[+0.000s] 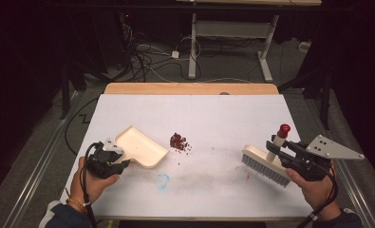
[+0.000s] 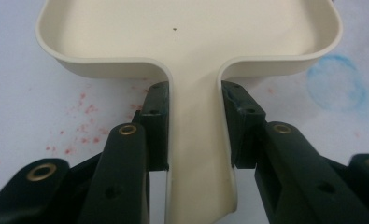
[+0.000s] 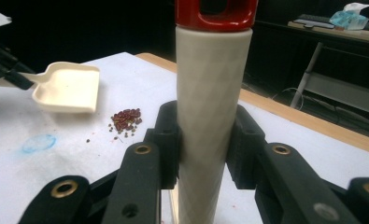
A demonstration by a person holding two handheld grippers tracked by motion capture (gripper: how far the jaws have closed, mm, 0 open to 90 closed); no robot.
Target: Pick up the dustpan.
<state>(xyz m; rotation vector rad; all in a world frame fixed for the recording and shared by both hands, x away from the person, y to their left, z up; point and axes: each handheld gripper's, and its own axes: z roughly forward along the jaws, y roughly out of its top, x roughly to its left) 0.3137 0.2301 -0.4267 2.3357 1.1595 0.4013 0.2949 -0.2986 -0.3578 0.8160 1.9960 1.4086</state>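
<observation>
- The left gripper (image 1: 113,153) has its jaws pinched onto the handle of the cream dustpan (image 1: 140,145); in the left gripper view the handle runs straight between the two jaws, and the pan (image 2: 187,32) spreads out just beyond their tips.
- The dustpan sits at the left of the white table (image 1: 213,114), its open mouth facing a little pile of red beans (image 1: 179,141) near the middle.
- The right gripper (image 1: 276,151) is clamped around the pale handle of the brush (image 1: 266,164), which stands upright between the jaws with a red cap (image 3: 216,13) on top.
- The brush sits at the right side of the table, well apart from the beans.
- There's a faint blue ring mark (image 1: 163,180) on the table in front of the pan.
</observation>
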